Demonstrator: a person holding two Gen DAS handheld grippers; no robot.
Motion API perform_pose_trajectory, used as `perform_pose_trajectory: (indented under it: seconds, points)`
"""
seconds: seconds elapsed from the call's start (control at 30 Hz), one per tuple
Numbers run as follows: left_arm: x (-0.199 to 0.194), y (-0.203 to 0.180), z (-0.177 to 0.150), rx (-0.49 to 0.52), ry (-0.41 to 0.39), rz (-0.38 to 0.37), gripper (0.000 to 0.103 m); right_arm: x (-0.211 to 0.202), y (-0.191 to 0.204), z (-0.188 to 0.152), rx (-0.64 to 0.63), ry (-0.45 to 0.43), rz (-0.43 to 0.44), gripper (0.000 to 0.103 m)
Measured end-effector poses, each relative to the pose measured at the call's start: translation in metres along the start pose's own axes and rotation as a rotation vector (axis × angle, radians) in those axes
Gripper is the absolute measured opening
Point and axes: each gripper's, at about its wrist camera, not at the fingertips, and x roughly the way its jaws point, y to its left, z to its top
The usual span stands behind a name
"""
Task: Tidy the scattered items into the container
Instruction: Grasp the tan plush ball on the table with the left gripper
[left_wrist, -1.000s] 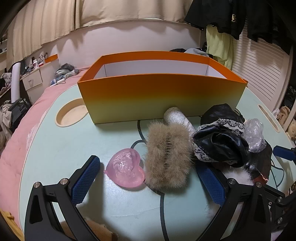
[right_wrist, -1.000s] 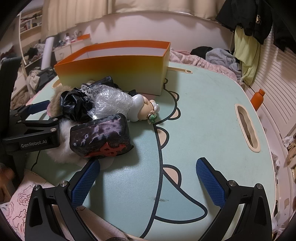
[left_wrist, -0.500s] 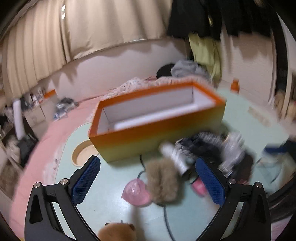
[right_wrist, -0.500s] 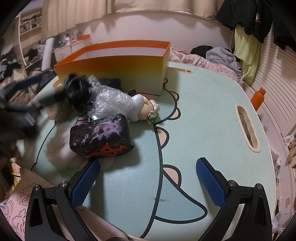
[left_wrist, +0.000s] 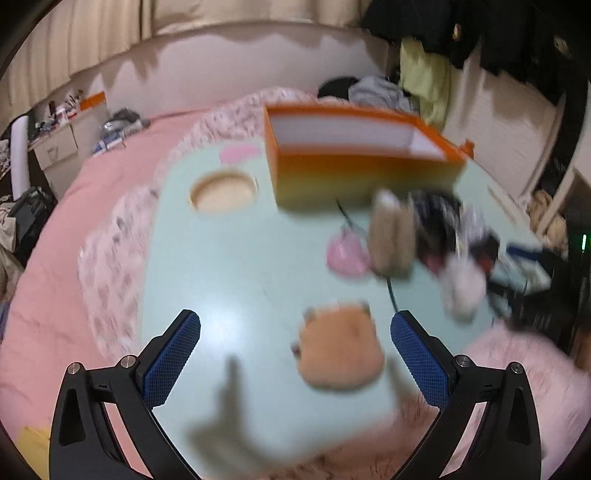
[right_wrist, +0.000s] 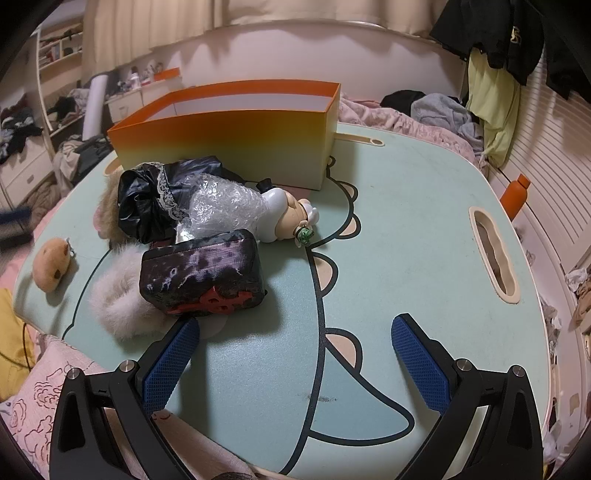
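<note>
The orange box (right_wrist: 236, 125) stands open at the back of the pale green table (right_wrist: 406, 229); it also shows in the blurred left wrist view (left_wrist: 362, 162). In front of it lie a black lacy cloth (right_wrist: 155, 195), a bubble-wrap bundle (right_wrist: 225, 206), a white figurine (right_wrist: 288, 218), a dark pouch (right_wrist: 201, 273) and a white fur piece (right_wrist: 118, 302). A tan hamster plush (right_wrist: 51, 269) lies at the table's left edge, just ahead of my open, empty left gripper (left_wrist: 295, 350). A pink heart (left_wrist: 345, 254) and brown fur piece (left_wrist: 393, 240) lie beyond. My right gripper (right_wrist: 295, 354) is open and empty.
The table sits on a pink bed (left_wrist: 92, 206) with clothes piled behind. An orange bottle (right_wrist: 515, 195) stands off the right edge. The table has a round recess (left_wrist: 223, 192) at the left and a slot handle (right_wrist: 493, 254) at the right.
My left gripper has swung back and to the left, away from the pile; the hamster plush now lies in front of it. The right gripper has not moved.
</note>
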Motion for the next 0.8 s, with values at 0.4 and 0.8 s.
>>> perform_pose_trajectory:
  seconds: [0.4, 0.8]
  points:
    - [0.028, -0.021, -0.004, 0.0, -0.031, -0.039, 0.102, -0.001, -0.002, 0.0, 0.013, 0.005, -0.009, 0.103]
    - [0.022, -0.04, 0.012, 0.007, -0.116, -0.149, 0.044, -0.02, 0.017, 0.011, -0.053, -0.05, 0.063, 0.103]
